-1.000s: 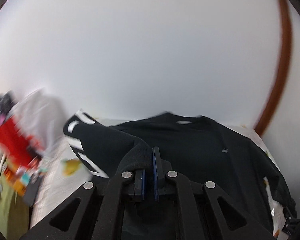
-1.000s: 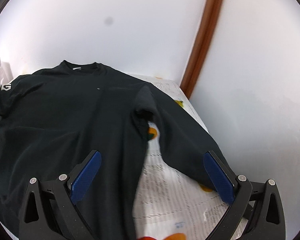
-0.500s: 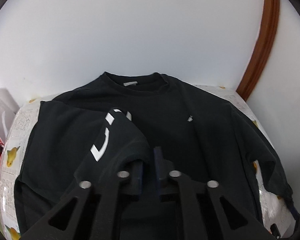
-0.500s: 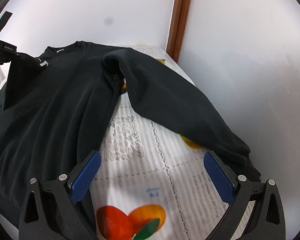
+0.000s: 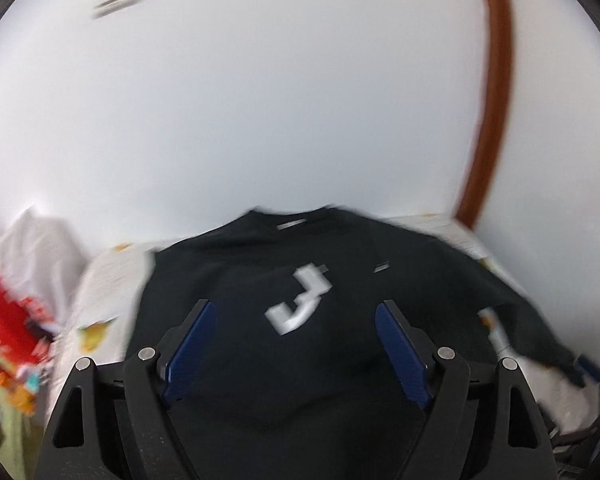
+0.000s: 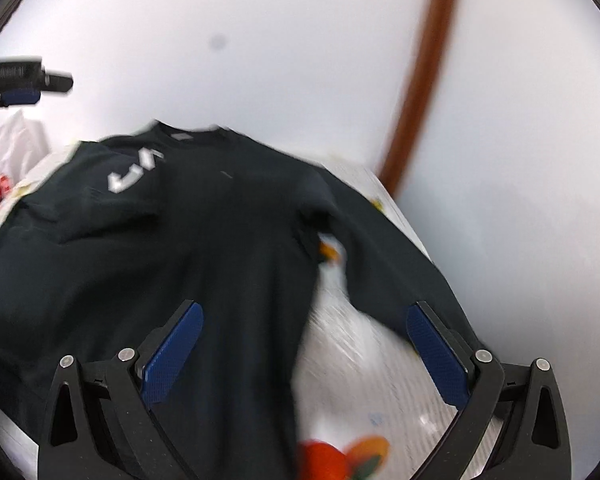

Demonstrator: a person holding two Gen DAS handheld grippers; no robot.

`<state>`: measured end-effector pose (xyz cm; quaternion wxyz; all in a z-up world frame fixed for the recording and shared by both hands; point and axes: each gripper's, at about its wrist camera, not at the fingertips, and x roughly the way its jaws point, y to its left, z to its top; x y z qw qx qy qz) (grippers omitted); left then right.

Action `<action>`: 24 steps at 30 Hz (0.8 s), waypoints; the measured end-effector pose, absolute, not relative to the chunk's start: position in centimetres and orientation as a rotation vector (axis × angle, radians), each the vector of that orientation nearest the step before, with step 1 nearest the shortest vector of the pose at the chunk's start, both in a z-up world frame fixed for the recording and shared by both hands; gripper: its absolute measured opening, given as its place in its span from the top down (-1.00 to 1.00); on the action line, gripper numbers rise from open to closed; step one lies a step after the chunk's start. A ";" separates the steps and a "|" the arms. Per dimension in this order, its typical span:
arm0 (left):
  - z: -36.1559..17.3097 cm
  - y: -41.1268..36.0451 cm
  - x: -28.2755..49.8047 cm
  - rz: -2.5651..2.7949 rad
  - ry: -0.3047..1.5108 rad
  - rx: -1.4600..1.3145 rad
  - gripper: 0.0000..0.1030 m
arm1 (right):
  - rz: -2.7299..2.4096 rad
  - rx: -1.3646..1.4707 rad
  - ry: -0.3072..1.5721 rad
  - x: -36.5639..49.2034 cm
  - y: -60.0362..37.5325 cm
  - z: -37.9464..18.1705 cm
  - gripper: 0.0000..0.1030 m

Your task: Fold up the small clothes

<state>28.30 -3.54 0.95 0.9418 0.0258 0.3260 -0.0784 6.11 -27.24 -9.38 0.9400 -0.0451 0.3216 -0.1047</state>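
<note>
A black long-sleeved shirt [image 5: 420,280] lies spread on the bed, collar toward the wall. Its sleeve with white lettering [image 5: 260,292] is folded across the chest. My left gripper [image 5: 296,308] hovers over that sleeve with its jaws opening and far apart, the blue pads pressing on nothing. My right gripper [image 6: 304,308] hangs above the shirt [image 6: 220,240] body and the other sleeve [image 6: 388,264], which stretches out to the right. Its jaws are wide and closing a little, with only cloth and sheet below them. The left gripper [image 6: 24,80] shows at the far left of the right wrist view.
The bed sheet [image 6: 352,360] is white with a fruit print. A heap of red and white clothes [image 5: 16,300] sits at the bed's left end. A white wall stands behind the bed, with a brown door frame [image 5: 492,120] at the right corner.
My left gripper, shut on the lettered sleeve before, carried it over the chest and let it go; its jaws now stand wide. The right wrist view swung back over the shirt.
</note>
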 end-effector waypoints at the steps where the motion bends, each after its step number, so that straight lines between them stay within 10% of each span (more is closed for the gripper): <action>1: 0.4 -1.9 28.0 -0.128 0.681 0.055 -0.57 | -0.176 -0.109 0.653 7.2 -25.6 -8.9 -0.67; 21: -16.0 11.2 20.2 0.021 0.964 0.052 -0.57 | 0.185 -0.265 0.807 26.3 -2.7 -16.0 -0.68; 24: -16.3 11.4 20.1 0.017 0.963 0.019 -0.58 | 0.137 -0.244 0.817 27.9 -2.8 -16.6 -0.29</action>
